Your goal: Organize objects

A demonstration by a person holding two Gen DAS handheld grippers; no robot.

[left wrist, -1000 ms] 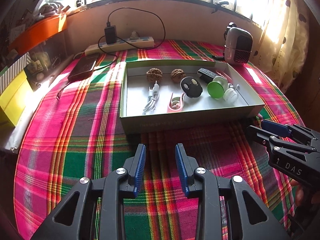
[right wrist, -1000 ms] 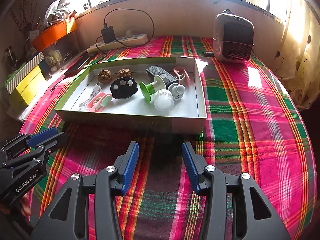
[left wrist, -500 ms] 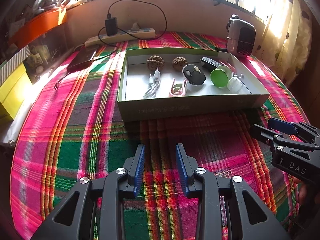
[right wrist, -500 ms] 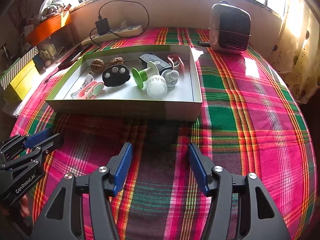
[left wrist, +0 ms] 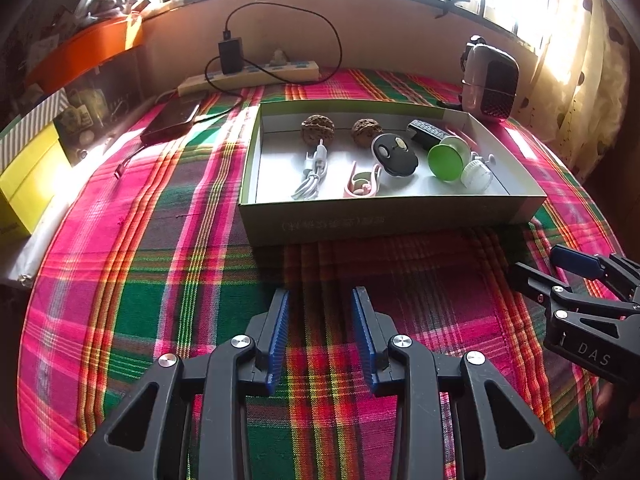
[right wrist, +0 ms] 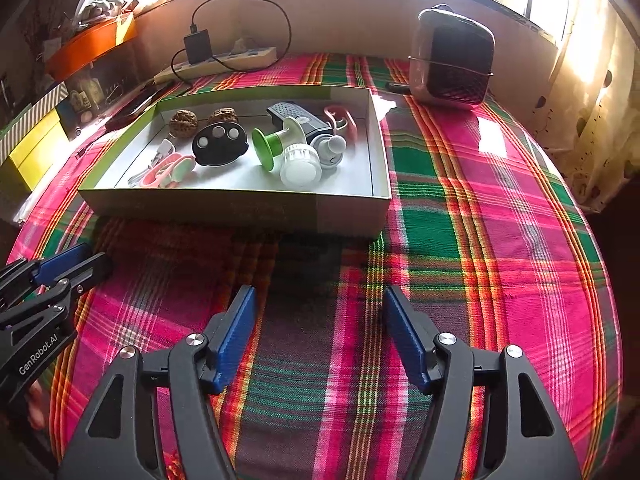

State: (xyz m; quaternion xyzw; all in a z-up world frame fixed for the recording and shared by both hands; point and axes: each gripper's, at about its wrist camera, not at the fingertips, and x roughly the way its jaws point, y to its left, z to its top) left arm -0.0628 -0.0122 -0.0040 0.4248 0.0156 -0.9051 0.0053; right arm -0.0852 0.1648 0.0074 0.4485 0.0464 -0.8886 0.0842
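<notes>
- Left wrist view: our left claw (left wrist: 319, 336) hovers spread over the plaid surface (left wrist: 132, 280), gripping nothing
- Our right claw (right wrist: 318, 340), spread wider, carries "DAS"; the left reads "GenRobot.AI"
- We see the small objects in the green box (right wrist: 240, 202) by the window

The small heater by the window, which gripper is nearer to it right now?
Right. The right gripper sits in front of the box's right end, on the heater's side; the left gripper sits farther left, near the box's middle.
</notes>
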